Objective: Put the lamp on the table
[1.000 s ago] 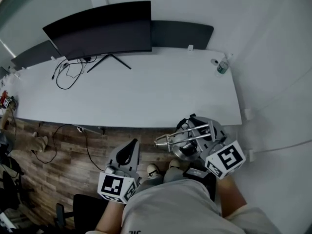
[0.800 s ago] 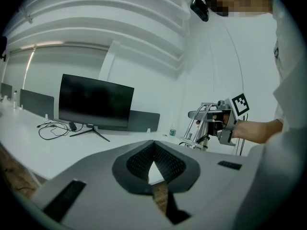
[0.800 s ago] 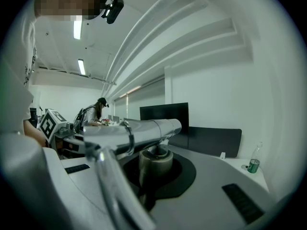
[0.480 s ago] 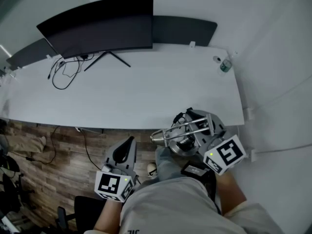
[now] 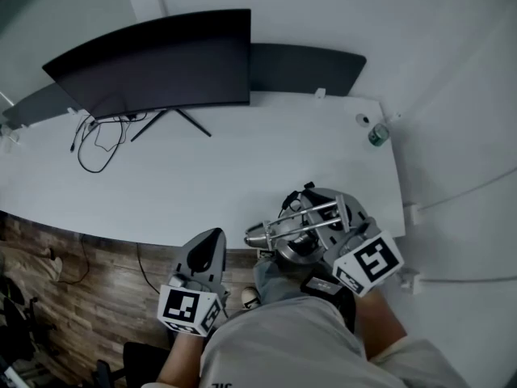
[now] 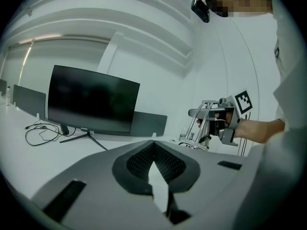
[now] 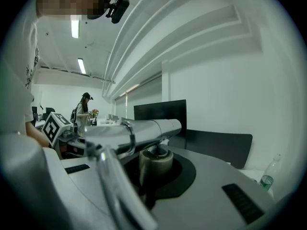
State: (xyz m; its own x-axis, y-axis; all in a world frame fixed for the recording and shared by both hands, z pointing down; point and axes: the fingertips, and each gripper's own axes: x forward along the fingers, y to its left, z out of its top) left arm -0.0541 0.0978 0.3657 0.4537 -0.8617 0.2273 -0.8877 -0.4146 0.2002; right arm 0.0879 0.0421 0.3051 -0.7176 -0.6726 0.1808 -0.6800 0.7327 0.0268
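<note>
The lamp (image 5: 292, 228) is silver metal with a tubular head and a thin frame. My right gripper (image 5: 313, 234) is shut on it and holds it in the air over the near edge of the white table (image 5: 242, 168), at its right end. In the right gripper view the lamp's round post (image 7: 156, 161) sits between the jaws, with the head (image 7: 144, 130) across above it. My left gripper (image 5: 215, 241) hangs shut and empty, just short of the table's front edge. The left gripper view shows the lamp (image 6: 205, 126) off to the right.
A dark curved monitor (image 5: 161, 63) stands at the table's back left, with loose cables (image 5: 93, 148) beside its stand. A dark panel (image 5: 307, 67) lines the back edge. A small bottle (image 5: 378, 134) stands at the far right corner. Wooden floor (image 5: 48, 289) lies at the left.
Both grippers have come forward to the table. The lamp, earlier over the floor short of the table's edge, now hangs over that edge. The grip on it is unchanged.
</note>
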